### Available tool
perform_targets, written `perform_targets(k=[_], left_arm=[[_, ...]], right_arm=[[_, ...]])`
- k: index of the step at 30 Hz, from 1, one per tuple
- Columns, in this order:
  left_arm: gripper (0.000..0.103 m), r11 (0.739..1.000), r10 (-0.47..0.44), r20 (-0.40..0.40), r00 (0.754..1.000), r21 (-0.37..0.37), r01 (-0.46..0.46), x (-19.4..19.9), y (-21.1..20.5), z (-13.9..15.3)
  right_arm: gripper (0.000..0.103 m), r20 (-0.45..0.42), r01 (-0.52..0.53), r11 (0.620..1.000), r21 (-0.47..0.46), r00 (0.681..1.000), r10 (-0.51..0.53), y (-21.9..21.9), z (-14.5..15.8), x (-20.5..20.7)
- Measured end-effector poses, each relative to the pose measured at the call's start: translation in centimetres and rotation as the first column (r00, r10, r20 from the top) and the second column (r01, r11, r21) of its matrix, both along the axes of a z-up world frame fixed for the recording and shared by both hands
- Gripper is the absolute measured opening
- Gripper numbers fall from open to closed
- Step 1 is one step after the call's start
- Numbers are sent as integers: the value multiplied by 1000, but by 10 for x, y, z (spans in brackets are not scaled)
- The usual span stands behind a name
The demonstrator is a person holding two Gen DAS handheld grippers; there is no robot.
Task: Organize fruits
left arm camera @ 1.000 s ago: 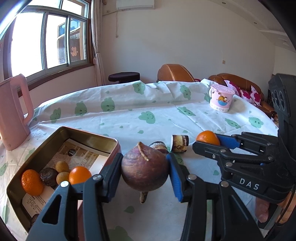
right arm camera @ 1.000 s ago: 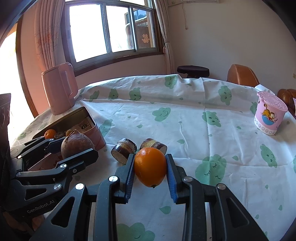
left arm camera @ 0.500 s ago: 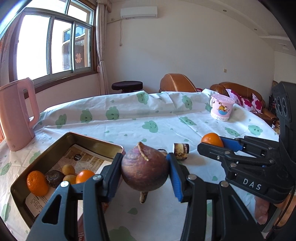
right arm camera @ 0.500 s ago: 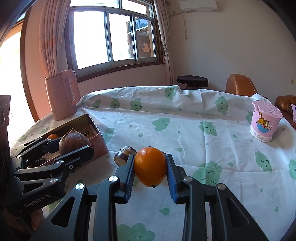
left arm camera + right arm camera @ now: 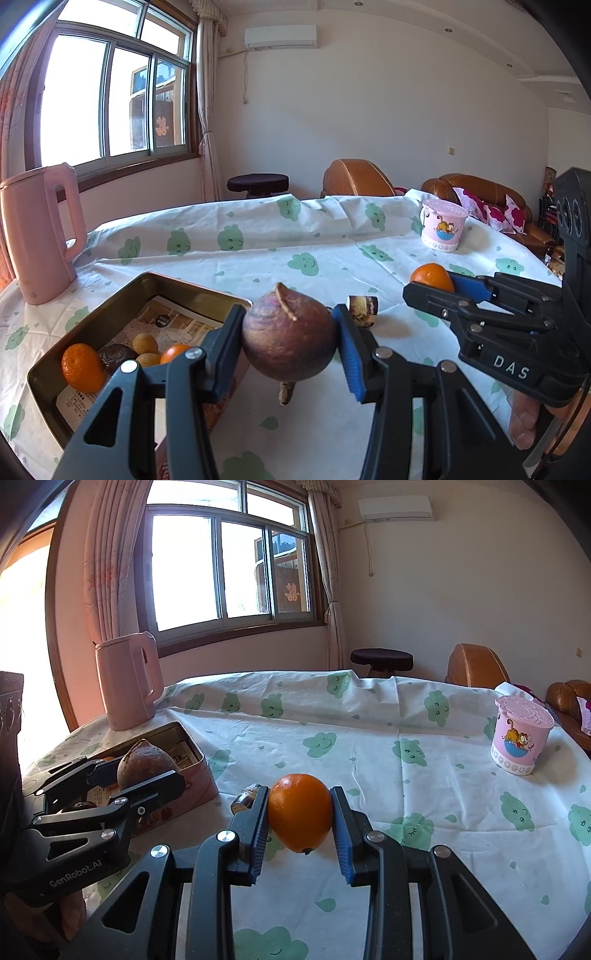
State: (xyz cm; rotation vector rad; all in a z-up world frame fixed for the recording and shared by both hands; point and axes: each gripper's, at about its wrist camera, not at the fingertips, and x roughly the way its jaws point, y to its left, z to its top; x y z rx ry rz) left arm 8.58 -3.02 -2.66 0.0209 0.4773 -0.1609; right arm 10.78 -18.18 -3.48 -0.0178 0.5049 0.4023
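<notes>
My left gripper [image 5: 290,345] is shut on a round purple-brown fruit [image 5: 290,339] with a dry stalk, held above the tablecloth just right of a gold metal tin [image 5: 122,295]. In the tin lie a tangerine [image 5: 82,367], a dark fruit [image 5: 116,356], small tan fruits [image 5: 144,343] and another orange one [image 5: 175,352]. My right gripper [image 5: 300,821] is shut on an orange [image 5: 300,818]; in the left wrist view it shows at the right [image 5: 432,282]. In the right wrist view the left gripper [image 5: 142,771] with its fruit hangs over the tin [image 5: 192,771]. A short brown cylinder [image 5: 364,306] lies on the cloth between them.
A pink kettle [image 5: 40,236] stands at the table's far left, by the window. A pink cartoon cup [image 5: 521,734] sits at the far right. The white cloth with green clouds [image 5: 369,731] covers the table. Brown sofas and a dark stool stand behind.
Both cameras have tilted upward a little, so the table and tin sit lower in view. Both grips are unchanged.
</notes>
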Motion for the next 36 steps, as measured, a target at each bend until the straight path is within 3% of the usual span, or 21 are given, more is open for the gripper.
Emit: perform_targets(k=[36], left_arm=[[50, 999, 49, 145, 988, -14, -48, -25, 7, 10]], right_arm=[[34, 149, 12, 1000, 10, 989, -13, -3, 12, -27]])
